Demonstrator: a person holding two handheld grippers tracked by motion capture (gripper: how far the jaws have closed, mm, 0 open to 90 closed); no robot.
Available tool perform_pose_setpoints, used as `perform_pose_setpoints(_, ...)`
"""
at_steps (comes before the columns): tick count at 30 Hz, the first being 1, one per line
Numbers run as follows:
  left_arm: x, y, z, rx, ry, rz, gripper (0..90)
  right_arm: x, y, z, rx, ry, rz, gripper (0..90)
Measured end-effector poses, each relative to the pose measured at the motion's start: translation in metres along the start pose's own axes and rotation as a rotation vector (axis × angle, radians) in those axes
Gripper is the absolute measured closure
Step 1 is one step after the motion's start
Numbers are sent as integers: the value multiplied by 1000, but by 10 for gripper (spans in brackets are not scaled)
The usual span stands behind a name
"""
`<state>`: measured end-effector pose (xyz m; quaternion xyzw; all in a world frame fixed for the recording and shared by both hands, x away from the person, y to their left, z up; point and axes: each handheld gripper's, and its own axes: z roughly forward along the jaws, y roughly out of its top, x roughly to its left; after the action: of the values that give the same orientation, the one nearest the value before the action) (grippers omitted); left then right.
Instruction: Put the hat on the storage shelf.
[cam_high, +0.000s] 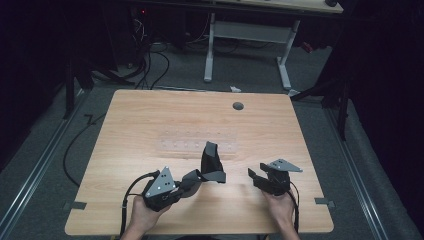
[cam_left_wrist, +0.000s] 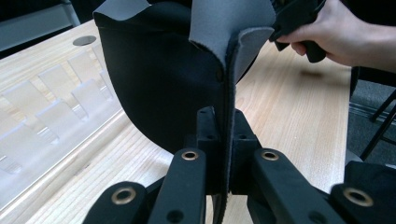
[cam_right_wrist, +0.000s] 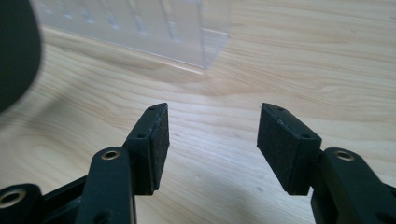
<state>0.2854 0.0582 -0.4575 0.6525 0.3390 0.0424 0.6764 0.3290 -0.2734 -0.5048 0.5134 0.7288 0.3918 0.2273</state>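
Left gripper (cam_high: 192, 181) clamped on black-and-grey neoprene pouch (cam_high: 212, 162), lifted beside clear plastic rack (cam_high: 197, 144); right gripper (cam_high: 254, 176) low over wooden table (cam_high: 150, 115), jaws apart, empty.

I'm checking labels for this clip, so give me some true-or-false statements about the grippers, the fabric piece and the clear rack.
1. The left gripper is shut on the fabric piece. True.
2. The right gripper holds the fabric too. False: its jaws stand apart with nothing between them.
3. The clear rack lies on the table, beyond the grippers. True.
4. The fabric lies flat on the table. False: it is lifted, with part of it standing upright.
5. The round hole sits near the table's near edge. False: it is near the far edge.
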Motion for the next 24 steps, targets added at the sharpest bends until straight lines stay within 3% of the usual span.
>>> perform_pose_setpoints(3,2,2,-2,-18,0,-8,866,-5,-6,4,10,-59,1,432)
perform_pose_setpoints(10,9,7,-4,-35,19,-29,865,-8,-9,10,46,-121,-16,421)
perform_pose_setpoints(19,13,15,-7,-52,45,-35,865,-12,-17,16,101,-156,-27,406)
perform_pose_setpoints(24,17,19,-9,-64,62,-44,866,-17,-17,18,118,-141,11,382)
